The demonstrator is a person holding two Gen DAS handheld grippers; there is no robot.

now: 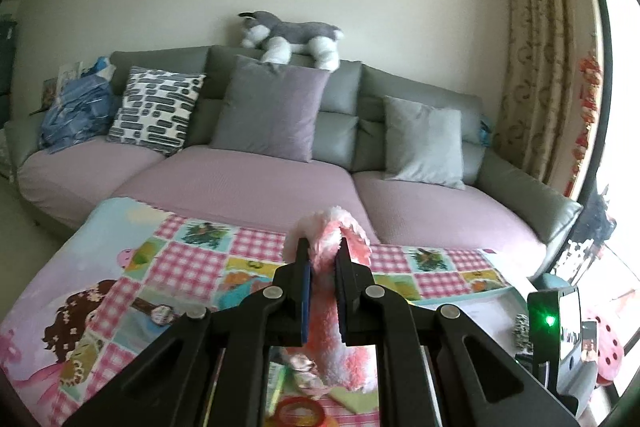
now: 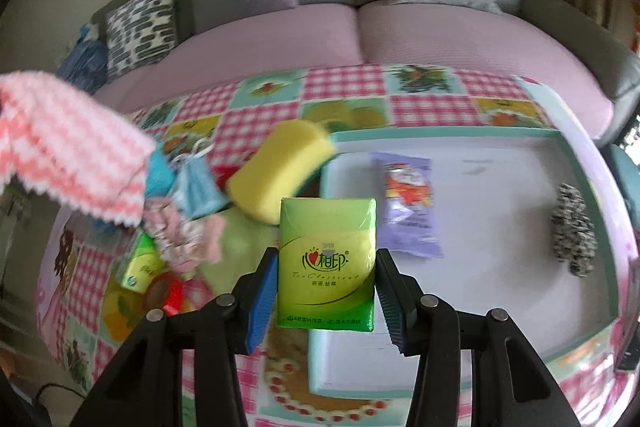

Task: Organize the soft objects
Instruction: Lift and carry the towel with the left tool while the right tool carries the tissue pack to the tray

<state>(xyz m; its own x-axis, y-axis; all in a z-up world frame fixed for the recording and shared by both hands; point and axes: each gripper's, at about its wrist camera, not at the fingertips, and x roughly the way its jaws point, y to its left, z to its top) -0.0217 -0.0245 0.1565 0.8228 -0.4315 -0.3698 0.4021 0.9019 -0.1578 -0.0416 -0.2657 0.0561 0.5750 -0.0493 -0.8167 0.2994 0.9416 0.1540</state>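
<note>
Between the left hand-held gripper [image 1: 323, 259] pads, a pink fluffy cloth [image 1: 340, 239] is pinched above the patchwork-covered worktop [image 1: 120, 267]. Only the right view shows the right hand-held gripper [image 2: 326, 291] clamping a green tissue pack [image 2: 327, 263] over the tray [image 2: 480, 135]. Behind stands a sofa [image 1: 400, 199].

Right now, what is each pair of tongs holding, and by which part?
Left tongs: shut on the pink cloth, pinched at a bunched fold. Right tongs: shut on the green tissue pack, by the two side edges of its lower half.
</note>
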